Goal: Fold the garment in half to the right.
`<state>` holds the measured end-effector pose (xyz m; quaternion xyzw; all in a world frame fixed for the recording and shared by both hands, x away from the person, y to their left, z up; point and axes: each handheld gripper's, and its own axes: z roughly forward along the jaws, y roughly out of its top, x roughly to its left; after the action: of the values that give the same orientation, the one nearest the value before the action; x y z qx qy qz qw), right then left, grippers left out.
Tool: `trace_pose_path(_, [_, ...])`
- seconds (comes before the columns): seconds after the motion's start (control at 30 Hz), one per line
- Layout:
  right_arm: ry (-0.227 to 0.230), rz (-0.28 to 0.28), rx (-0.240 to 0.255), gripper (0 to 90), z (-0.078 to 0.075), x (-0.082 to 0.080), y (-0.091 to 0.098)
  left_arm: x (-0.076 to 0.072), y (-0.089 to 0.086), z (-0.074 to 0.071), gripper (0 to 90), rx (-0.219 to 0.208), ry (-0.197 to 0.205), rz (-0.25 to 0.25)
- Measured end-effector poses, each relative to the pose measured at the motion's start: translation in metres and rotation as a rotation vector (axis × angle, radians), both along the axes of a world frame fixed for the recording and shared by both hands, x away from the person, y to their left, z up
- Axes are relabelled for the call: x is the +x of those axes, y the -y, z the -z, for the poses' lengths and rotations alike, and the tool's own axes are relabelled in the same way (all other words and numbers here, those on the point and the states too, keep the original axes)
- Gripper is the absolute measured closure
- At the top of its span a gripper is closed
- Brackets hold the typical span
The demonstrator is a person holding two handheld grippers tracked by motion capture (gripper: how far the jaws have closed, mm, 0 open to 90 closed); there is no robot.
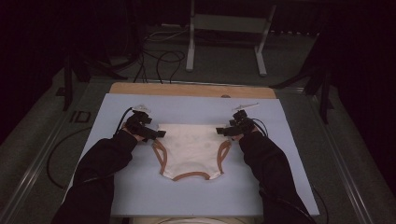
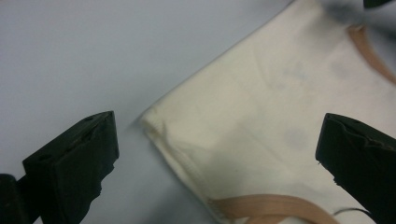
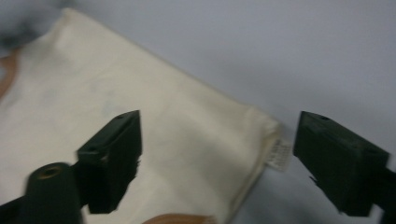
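A cream garment [image 1: 191, 147] with tan trim [image 1: 191, 176] along its leg openings lies flat on a light blue mat [image 1: 196, 198]. My left gripper [image 1: 159, 134] hovers at the garment's far left corner. In the left gripper view that gripper [image 2: 217, 133] stands open, the cloth corner [image 2: 154, 121] lying between the jaws with no pad on it. My right gripper [image 1: 220, 131] is at the far right corner. In the right gripper view it [image 3: 219, 130] is open too, above the cloth [image 3: 93, 79] and a small white label [image 3: 280, 154].
A wooden board edge [image 1: 191, 89] shows past the mat's far side. Black cables [image 1: 159, 60] and a grey metal stand [image 1: 224, 28] are on the floor beyond. Bare blue mat [image 1: 116, 112] lies to the left, right and front of the garment.
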<state>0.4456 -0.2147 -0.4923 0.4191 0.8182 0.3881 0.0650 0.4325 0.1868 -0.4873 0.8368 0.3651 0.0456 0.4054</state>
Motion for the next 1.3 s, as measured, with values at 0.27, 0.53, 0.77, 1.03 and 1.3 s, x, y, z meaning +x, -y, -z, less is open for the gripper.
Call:
trace_pose_path(0.27, [0.033,-0.048,0.023,10.5,-0.007,-0.013,-0.009,-0.022,0.001,-0.014,0.3,-0.014,0.045,0.060])
trace_pose_path(0.53, [0.091,-0.112,0.031,10.0,-0.016,-0.030,-0.016,-0.045,-0.001,-0.023,0.2,-0.028,0.082,0.102])
trace_pose_path(0.77, [0.113,-0.119,0.031,10.0,-0.023,-0.042,-0.021,-0.062,-0.002,-0.028,0.3,-0.031,0.109,0.126])
trace_pose_path(1.03, [0.130,-0.150,0.043,10.0,-0.032,-0.046,-0.028,-0.079,0.000,-0.035,0.3,-0.042,0.141,0.170])
trace_pose_path(1.3, [0.135,-0.180,0.046,10.0,-0.037,-0.045,-0.040,-0.095,0.004,-0.039,0.2,-0.042,0.173,0.208])
